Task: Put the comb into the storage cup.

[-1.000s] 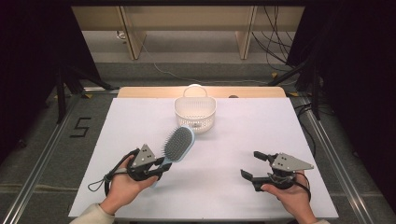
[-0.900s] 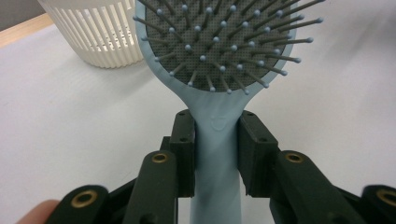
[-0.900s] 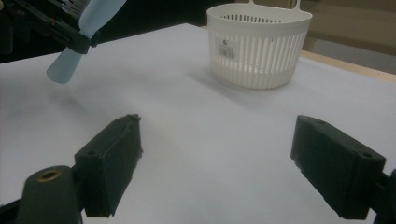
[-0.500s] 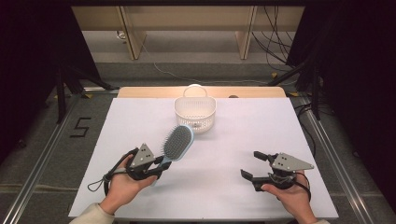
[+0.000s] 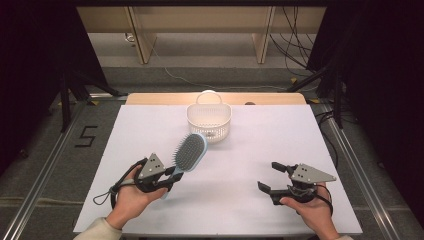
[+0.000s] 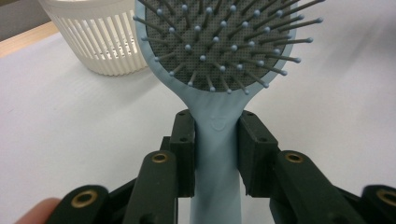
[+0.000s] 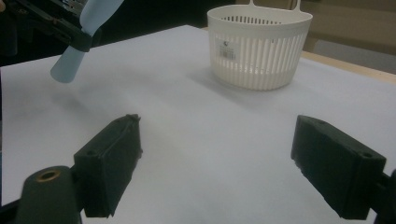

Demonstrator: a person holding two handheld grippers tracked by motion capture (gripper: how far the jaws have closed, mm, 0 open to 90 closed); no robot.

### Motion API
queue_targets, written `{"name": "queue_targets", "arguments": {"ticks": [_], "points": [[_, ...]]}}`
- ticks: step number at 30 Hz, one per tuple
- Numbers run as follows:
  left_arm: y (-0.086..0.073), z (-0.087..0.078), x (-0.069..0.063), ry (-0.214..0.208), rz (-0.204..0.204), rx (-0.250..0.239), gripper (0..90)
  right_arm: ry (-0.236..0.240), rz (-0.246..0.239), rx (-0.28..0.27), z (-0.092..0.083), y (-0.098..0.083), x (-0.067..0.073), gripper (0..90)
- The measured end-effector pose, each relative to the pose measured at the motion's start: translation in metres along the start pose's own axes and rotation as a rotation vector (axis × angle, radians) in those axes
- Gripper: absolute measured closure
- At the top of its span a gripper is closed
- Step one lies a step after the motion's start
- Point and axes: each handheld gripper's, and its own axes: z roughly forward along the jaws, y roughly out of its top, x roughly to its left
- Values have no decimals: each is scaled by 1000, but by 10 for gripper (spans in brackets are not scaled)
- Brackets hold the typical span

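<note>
A light-blue hairbrush [image 5: 190, 152] with grey bristles is held up above the white table sheet [image 5: 260, 140]. My left gripper [image 5: 172, 176] is shut on its handle, and its head points toward the basket. In the left gripper view both pads press the handle just below the brush head [image 6: 224, 42]. A white slatted basket [image 5: 209, 120] stands at the far middle of the sheet. My right gripper [image 5: 267, 176] rests low at the near right, open, with nothing between its jaws. The right gripper view shows its two pads [image 7: 112, 158] wide apart, and the brush's handle end [image 7: 74, 60] at the upper left.
A wooden strip [image 5: 150, 98] runs along the table's far edge behind the basket [image 7: 261, 46]. Cables lie on the floor beyond it. Metal rails flank the table on both sides. Bare sheet lies between the two grippers and around the basket.
</note>
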Motion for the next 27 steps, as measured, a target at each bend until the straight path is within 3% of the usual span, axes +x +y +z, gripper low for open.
{"name": "queue_targets", "arguments": {"ticks": [27], "points": [[1, -3, 6, 34, -8, -41, 699, 1, 1, -1, 0, 0, 0, 167]]}}
